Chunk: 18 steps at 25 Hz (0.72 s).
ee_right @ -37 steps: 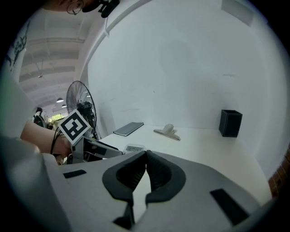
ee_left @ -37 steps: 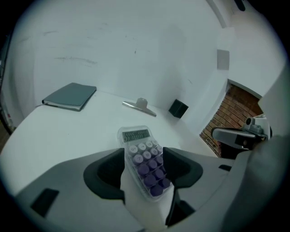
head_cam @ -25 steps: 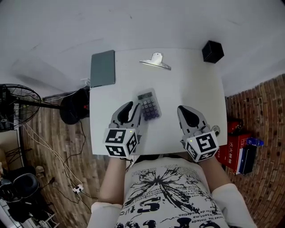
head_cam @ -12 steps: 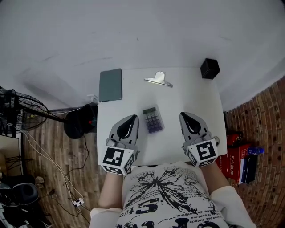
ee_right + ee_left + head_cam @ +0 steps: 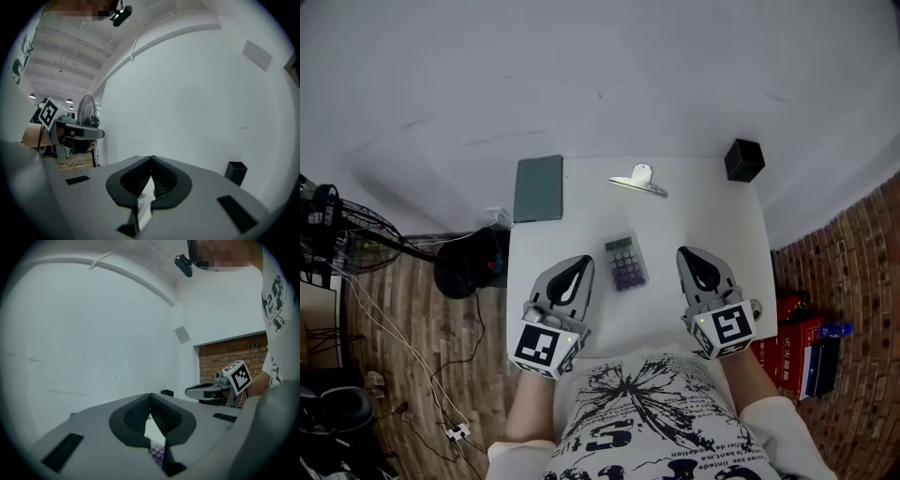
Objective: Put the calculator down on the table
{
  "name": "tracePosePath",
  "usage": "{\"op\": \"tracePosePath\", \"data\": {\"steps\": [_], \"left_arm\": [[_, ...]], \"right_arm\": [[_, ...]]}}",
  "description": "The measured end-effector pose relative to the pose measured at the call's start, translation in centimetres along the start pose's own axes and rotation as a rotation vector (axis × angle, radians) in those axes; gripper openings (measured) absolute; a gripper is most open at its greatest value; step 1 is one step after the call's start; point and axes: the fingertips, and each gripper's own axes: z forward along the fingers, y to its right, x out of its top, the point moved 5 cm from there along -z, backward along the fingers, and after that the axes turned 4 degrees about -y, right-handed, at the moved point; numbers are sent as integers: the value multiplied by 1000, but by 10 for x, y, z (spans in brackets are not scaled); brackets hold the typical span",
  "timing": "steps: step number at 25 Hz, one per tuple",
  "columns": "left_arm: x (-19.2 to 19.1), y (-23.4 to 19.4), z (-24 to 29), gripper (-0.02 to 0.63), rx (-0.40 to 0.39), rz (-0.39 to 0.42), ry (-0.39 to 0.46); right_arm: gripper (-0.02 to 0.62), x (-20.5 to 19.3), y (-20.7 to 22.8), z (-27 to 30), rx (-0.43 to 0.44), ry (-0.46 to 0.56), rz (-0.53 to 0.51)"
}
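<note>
**Desk:** Where is the calculator (image 5: 624, 262)?

**Photographer:** Flat and keys-up on the white counter (image 5: 712, 206), centre, a little toward the near edge. It lies between the two grippers and touches neither. By the look of it, the put-down is done.

**Desk:** And the grippers?

**Photographer:** The left gripper (image 5: 582, 262) is just left of the calculator, its fingers (image 5: 133, 416) pressed together with nothing between them. The right gripper (image 5: 685, 253) is a little farther off to the right, its fingers (image 5: 161, 180) likewise closed and empty.

**Desk:** What could go wrong?

**Photographer:** Mostly a stray knock. The left gripper is the closer one, and a low sideways swing could catch the calculator and skid it across the smooth top, perhaps toward the near edge. A hasty reach could also clip the metal clip (image 5: 637, 180), the dark tablet (image 5: 538, 187) at far left, or the black box (image 5: 743, 159) in the far right corner.
</note>
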Motion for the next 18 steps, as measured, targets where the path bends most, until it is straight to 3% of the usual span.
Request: {"op": "tracePosePath", "data": {"steps": [9,18], "left_arm": [[-2,-2,9,14,-9,35,7],[-2,-10,8,14,12,-9,31]], "right_arm": [[12,-5,-1,8,8,-19,2],[12,-14,-4,15,15,-50,-1]]}}
